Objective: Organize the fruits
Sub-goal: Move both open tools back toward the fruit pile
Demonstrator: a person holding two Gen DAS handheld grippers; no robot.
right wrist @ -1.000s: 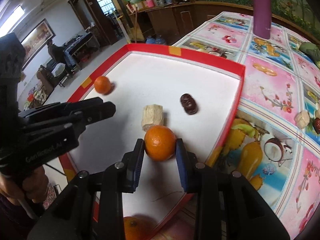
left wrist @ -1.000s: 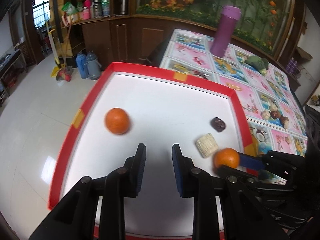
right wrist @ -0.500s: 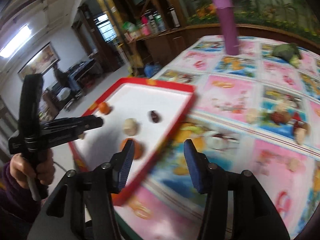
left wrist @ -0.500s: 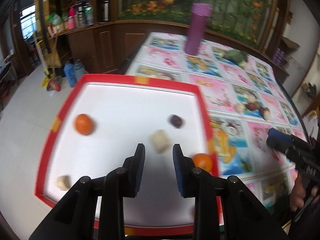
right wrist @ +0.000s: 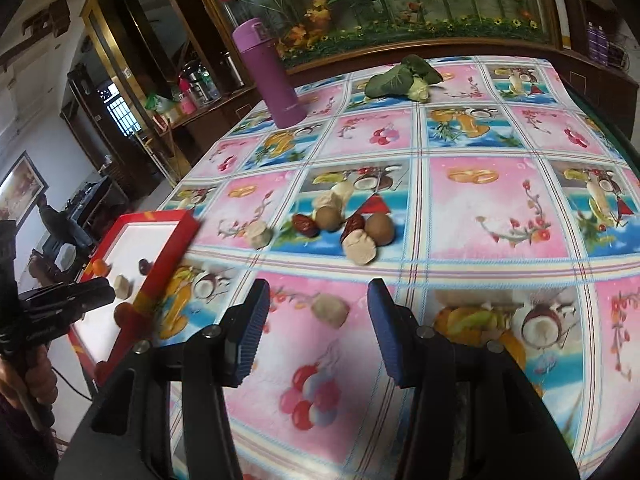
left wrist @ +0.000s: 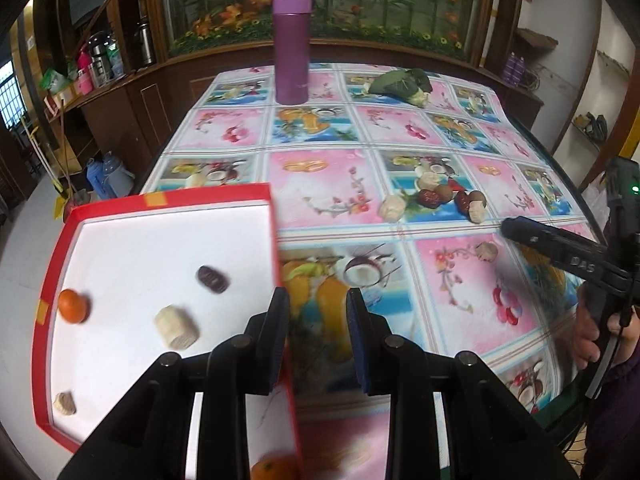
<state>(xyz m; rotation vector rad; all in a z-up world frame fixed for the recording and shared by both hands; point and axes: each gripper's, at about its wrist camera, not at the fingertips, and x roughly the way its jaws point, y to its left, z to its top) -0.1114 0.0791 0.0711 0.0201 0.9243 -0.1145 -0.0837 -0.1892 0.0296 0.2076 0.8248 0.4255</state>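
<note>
- My right tool (right wrist: 316,322): ribbed blue pads apart, just opened, nothing between; lumpy beige piece (right wrist: 329,311) ahead.
- Left tool (left wrist: 317,334): narrow gap, empty.
- Glossy fruit-print tabletop (right wrist: 496,216); red-rimmed white tray (left wrist: 160,256) left.

The letters "DAS" stand in pale print on the black body of the right claw (left wrist: 516,229); other printing is too blurred to read.

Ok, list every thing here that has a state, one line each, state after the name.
Left gripper: open, empty, over the tray's right rim.
Right gripper: open, empty, jaws just widened, above the tablecloth.
Red-rimmed white tray: holds two oranges, a date, two pale pieces.
Tall purple flask: upright, lid shut.
Lone beige piece: loose on the cloth, ahead of the right gripper.
Green leafy vegetable: lying on its side.
</note>
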